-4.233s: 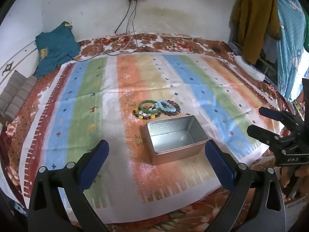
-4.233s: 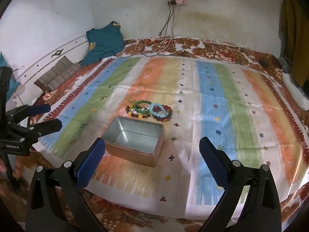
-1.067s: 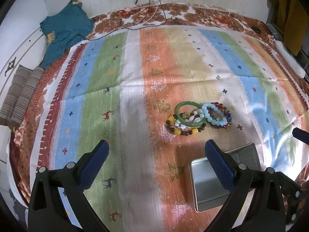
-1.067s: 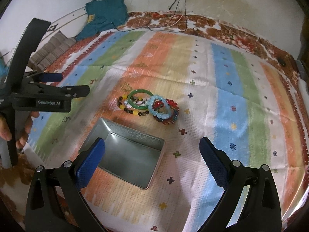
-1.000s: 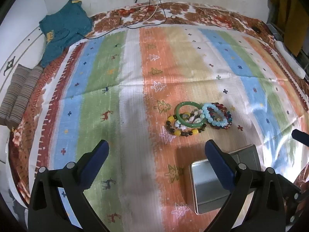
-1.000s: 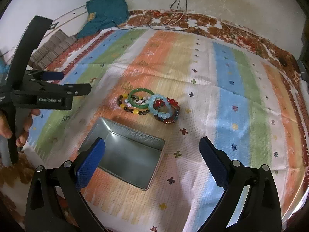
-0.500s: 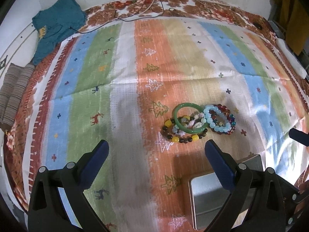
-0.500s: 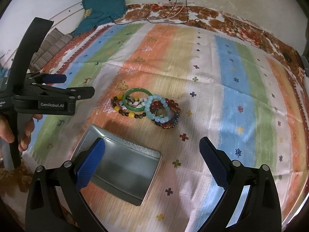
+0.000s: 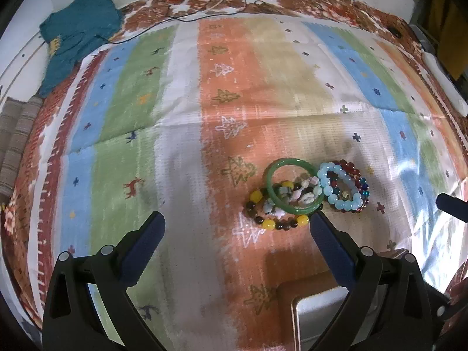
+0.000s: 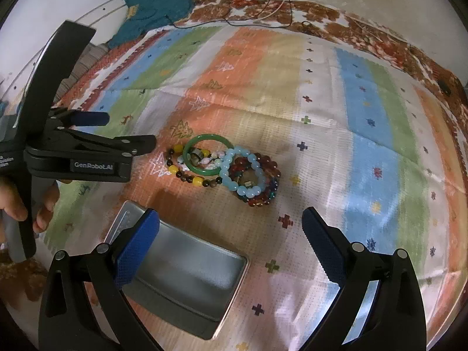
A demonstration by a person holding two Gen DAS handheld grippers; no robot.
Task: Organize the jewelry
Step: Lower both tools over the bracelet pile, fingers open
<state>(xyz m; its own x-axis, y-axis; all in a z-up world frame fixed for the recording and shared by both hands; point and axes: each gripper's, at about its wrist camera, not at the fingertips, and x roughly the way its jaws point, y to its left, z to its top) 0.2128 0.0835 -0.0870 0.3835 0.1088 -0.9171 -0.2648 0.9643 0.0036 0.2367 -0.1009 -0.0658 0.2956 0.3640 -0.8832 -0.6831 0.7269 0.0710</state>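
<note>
Both grippers, left gripper (image 9: 235, 228) and right gripper (image 10: 231, 226), are hovering wide open, empty; the smooth green bangle (image 9: 294, 187) looks rigid, slippery—pinching its rim seems best.

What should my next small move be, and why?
Probably ease the left tongs forward and down over the green bangle. Both tongs are open and empty, the tin is empty, and the bangle lies on top of the bracelet pile, nearest the left tongs.

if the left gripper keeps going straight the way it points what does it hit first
Probably bare striped cloth. The left gripper, jaws open, aims just left of the brown-and-yellow beaded bracelet; its right finger might graze that, though depth is unclear.
</note>
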